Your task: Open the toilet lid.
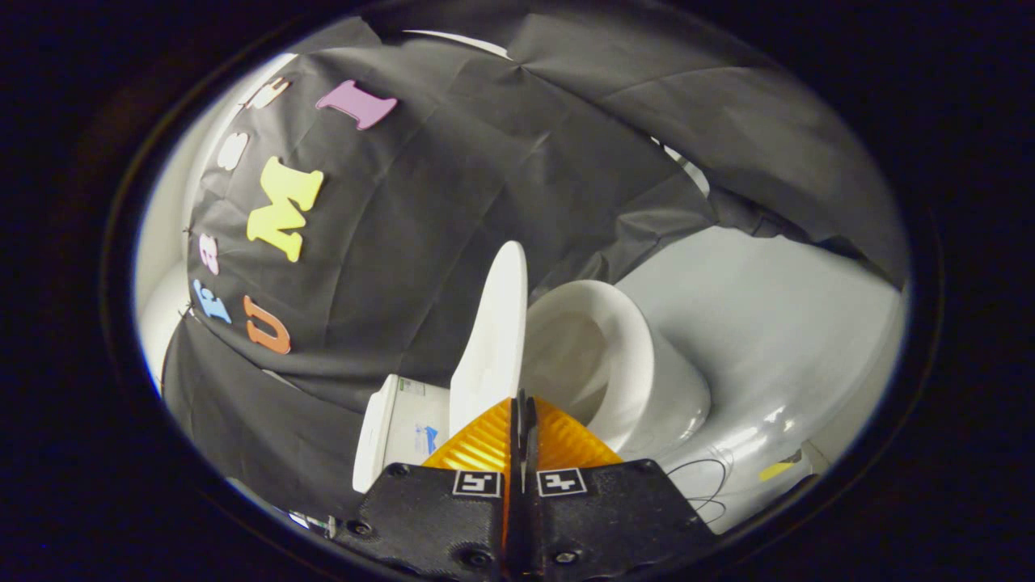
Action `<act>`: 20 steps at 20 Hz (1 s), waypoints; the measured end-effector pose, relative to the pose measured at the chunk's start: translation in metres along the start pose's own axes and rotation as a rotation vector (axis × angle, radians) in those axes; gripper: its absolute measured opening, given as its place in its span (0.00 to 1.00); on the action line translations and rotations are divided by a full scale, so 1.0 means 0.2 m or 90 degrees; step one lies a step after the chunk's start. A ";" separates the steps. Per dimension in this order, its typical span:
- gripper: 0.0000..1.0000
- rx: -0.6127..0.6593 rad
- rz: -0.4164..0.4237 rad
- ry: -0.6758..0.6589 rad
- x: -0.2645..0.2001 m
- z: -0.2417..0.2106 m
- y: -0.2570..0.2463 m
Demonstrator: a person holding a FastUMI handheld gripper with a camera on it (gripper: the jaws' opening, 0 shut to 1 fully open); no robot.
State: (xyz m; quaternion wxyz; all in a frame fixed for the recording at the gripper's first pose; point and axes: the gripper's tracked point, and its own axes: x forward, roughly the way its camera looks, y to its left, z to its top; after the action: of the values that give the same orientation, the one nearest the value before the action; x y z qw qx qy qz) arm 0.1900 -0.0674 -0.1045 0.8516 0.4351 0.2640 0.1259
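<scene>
White floor (776,323) carries the toilet (639,380).

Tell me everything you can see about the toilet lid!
The toilet lid is white, smooth and shiny, like hard plastic, thin with a rounded end. It is lifted up off the bowl and seen nearly edge-on, standing between the open bowl and the tank. The hand-held gripper has its two fingers nearly together, and the lid's near edge seems pinched between them.
</scene>
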 end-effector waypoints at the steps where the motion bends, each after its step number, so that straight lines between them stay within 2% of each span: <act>1: 0.03 -0.008 0.000 -0.002 -0.02 0.01 0.03; 10: 0.03 -0.115 -0.006 -0.025 -0.09 0.03 0.40; 20: 0.04 -0.199 -0.023 -0.052 -0.13 -0.02 0.66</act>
State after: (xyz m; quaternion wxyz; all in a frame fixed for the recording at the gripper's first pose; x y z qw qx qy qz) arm 0.1687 0.0015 0.0081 0.9210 0.2973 0.2140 0.1324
